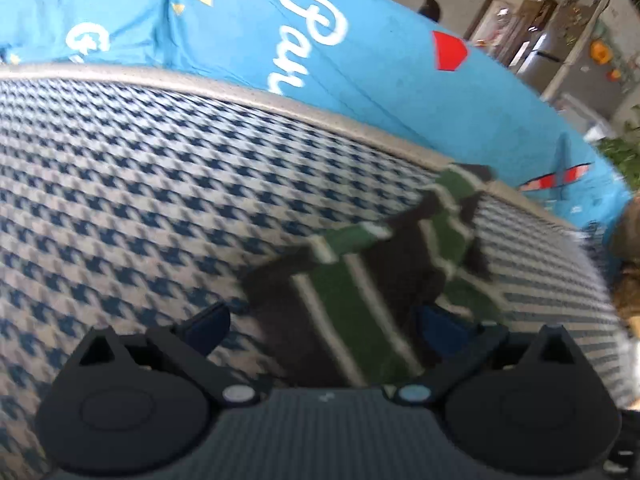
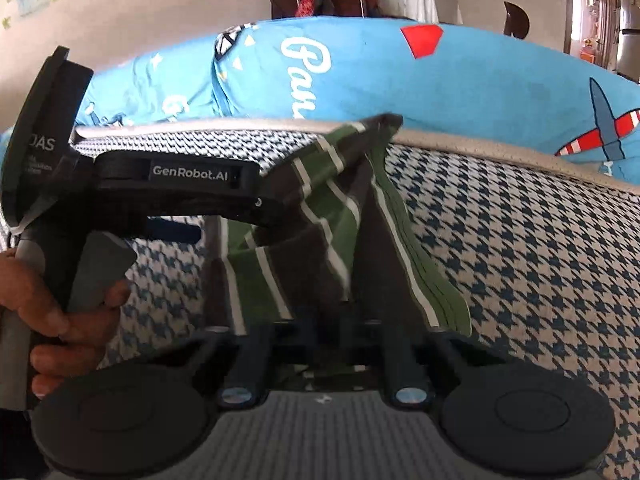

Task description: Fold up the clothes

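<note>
The green, black and white striped garment [image 2: 320, 216] hangs lifted above the houndstooth surface [image 2: 520, 240], bunched between the two tools; the right gripper [image 2: 320, 332] is pressed together, pinching its lower folds; the left gripper [image 1: 320, 328] stands spread in its own view, the cloth [image 1: 360, 280] lying between and ahead of its fingers; a hand [image 2: 60, 300] holds that left tool beside the fabric; a blue printed cover [image 2: 400, 80] lies behind.

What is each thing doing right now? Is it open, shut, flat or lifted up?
Left gripper: open, fingers wide apart, striped cloth between them.
Right gripper: shut on the striped cloth.
Striped cloth: green and dark, bunched, lifted off the surface, hanging in folds.
Houndstooth cover: spread flat under the cloth.
Blue sheet: spread behind, a little wrinkled.
Hand: wrapped around the left gripper's handle.
</note>
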Demonstrator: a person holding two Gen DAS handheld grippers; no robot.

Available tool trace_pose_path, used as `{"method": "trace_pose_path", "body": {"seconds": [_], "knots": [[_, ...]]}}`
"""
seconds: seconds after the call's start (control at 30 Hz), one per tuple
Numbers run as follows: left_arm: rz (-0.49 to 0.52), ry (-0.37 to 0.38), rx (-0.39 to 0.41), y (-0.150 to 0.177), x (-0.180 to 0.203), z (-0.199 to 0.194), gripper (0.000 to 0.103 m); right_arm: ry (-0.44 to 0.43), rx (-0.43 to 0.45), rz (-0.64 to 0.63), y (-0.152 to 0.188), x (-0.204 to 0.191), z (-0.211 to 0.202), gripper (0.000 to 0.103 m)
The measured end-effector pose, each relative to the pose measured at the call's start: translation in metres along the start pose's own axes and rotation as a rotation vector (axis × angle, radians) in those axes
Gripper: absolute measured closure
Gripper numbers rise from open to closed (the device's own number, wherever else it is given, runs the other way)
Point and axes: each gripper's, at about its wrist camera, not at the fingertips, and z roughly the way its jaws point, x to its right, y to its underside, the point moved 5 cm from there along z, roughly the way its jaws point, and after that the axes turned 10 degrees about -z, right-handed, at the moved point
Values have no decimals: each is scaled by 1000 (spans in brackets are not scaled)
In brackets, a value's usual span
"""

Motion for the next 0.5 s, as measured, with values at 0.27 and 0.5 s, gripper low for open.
{"method": "trace_pose_path", "body": {"seconds": [0.27, 0.5], "knots": [[-65, -168, 48, -13, -45, 5, 0, 49, -28, -12, 5, 8, -2, 99], [-83, -233, 71, -19, -56, 5, 0, 66, 15, 31, 5, 21, -14, 99]]}}
